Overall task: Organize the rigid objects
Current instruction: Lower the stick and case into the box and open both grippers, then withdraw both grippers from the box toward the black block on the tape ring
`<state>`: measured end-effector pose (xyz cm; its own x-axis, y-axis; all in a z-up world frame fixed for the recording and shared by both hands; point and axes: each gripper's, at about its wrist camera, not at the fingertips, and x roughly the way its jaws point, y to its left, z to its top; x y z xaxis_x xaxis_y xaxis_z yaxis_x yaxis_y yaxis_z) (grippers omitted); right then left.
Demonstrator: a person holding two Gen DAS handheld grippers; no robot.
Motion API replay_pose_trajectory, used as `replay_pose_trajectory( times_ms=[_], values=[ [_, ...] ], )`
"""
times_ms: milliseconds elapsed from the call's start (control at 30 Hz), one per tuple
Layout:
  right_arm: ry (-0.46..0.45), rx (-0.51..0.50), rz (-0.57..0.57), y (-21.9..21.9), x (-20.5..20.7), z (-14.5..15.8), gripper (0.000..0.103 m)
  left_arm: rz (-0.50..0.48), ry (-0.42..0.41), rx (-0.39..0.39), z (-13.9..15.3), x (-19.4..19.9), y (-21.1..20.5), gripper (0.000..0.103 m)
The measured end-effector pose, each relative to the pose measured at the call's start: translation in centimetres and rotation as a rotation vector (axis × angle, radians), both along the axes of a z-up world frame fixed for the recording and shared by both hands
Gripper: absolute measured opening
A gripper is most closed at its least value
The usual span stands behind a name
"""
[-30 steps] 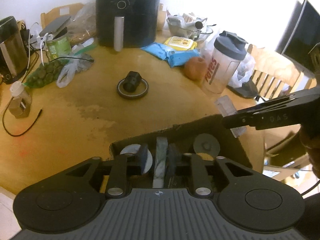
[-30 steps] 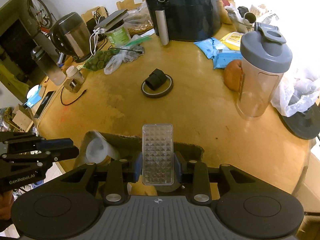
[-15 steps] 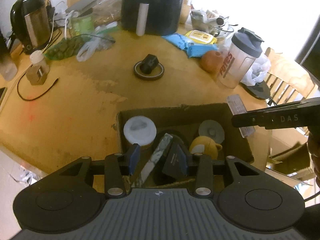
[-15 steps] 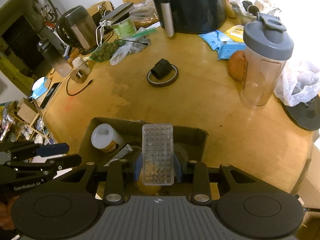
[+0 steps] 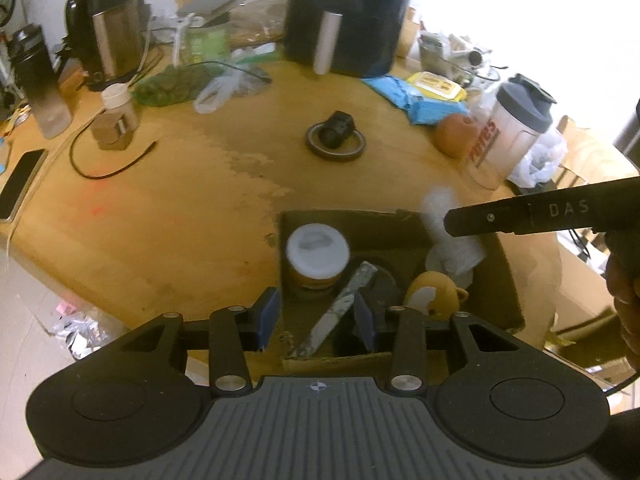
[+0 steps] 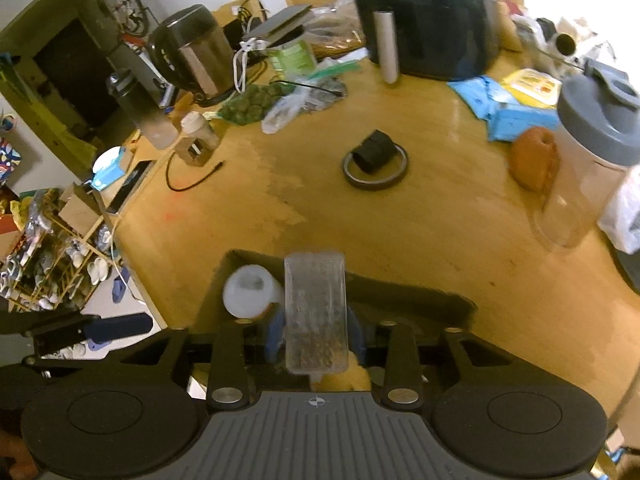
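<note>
A cardboard box [image 5: 502,280] sits at the table's near edge and also shows in the right wrist view [image 6: 416,300]. In it are a white-lidded jar [image 5: 318,254], a grey marbled bar [image 5: 340,314] leaning across, a yellow mug [image 5: 430,292] and crumpled white material. My left gripper [image 5: 318,316] is open above the box, over the bar without touching it. My right gripper [image 6: 314,334] is shut on a clear studded plastic case [image 6: 315,312] above the box. The right gripper also shows in the left wrist view [image 5: 520,216], at the box's right side.
On the wooden table [image 5: 180,208] lie a tape ring with a black part [image 5: 336,142], a shaker bottle [image 5: 516,136], an orange fruit [image 5: 456,134], blue packets [image 5: 416,96], a black air fryer [image 5: 348,12], a kettle [image 5: 108,28], a small jar [image 5: 116,114] and a phone [image 5: 20,184].
My left gripper opened and let go of the marbled bar, which now leans in the box, and it drew back and up. My right gripper carried the clear case over the box.
</note>
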<state>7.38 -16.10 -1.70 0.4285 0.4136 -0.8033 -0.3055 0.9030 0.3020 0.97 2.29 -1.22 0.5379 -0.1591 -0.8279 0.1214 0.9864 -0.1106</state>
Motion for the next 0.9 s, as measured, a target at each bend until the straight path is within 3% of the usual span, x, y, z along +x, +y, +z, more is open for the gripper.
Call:
replay_pose_trajectory(
  times_ms=[67,300,500,900],
  values=[
    [-0.010,-0.004,0.010,0.4,0.1,0.1,0.069,0.016,0.001,0.001,0.0,0.0,0.3,0.041],
    [-0.009,-0.041,0.026,0.8,0.2,-0.3,0.095,0.023,0.010,0.003,-0.1,0.0,0.4,0.041],
    [-0.010,-0.078,0.007,0.4,0.3,-0.6,0.103,-0.008,0.012,0.006,-0.3,0.5,-0.1,0.041],
    [0.012,-0.094,-0.074,-1.8,0.4,-1.2,0.103,-0.086,0.010,0.012,-0.4,2.5,-1.4,0.041]
  ],
)
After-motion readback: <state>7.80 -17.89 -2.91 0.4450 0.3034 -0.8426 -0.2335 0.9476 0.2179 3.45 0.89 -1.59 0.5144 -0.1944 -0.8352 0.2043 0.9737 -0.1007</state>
